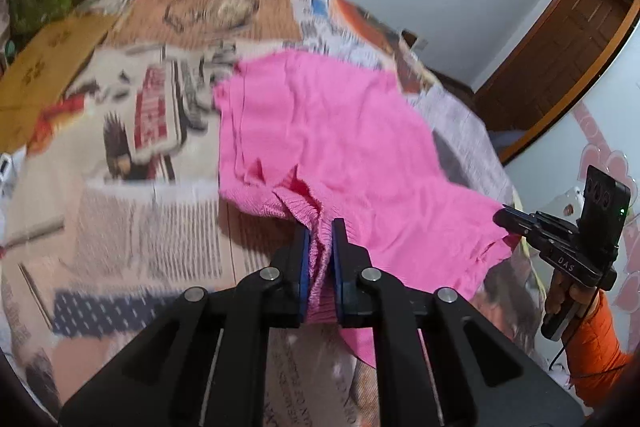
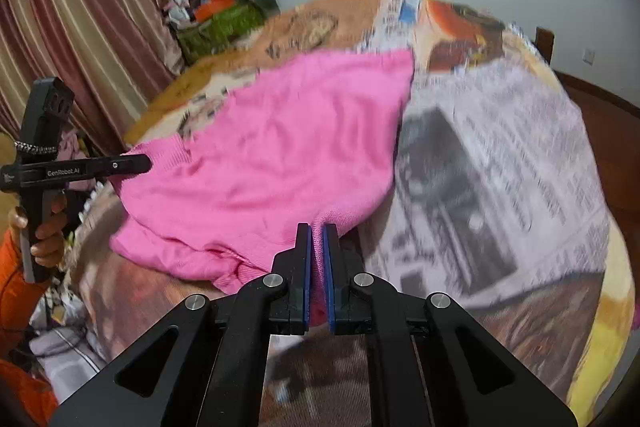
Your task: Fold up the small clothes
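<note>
A small pink knitted garment [image 1: 320, 131] lies spread over a table covered in newspaper [image 1: 160, 115]. My left gripper [image 1: 321, 227] is shut on a bunched ribbed edge of it, pink knit squeezed between the blue pads. In the right wrist view the same pink garment [image 2: 280, 155] stretches across the table, and my right gripper [image 2: 316, 231] is shut on another corner of its near edge. Each gripper also shows in the other's view: the right gripper [image 1: 505, 219] at the garment's right corner, the left gripper [image 2: 144, 163] at its left corner. The near edge is lifted off the table.
Newspaper sheets [image 2: 500, 147] cover the round table. A pile of clutter with a green bag [image 2: 220, 23] sits beyond it by the curtain [image 2: 80, 27]. A wooden door [image 1: 560, 67] stands at the right. A hand in an orange sleeve [image 1: 592, 339] holds the right gripper's handle.
</note>
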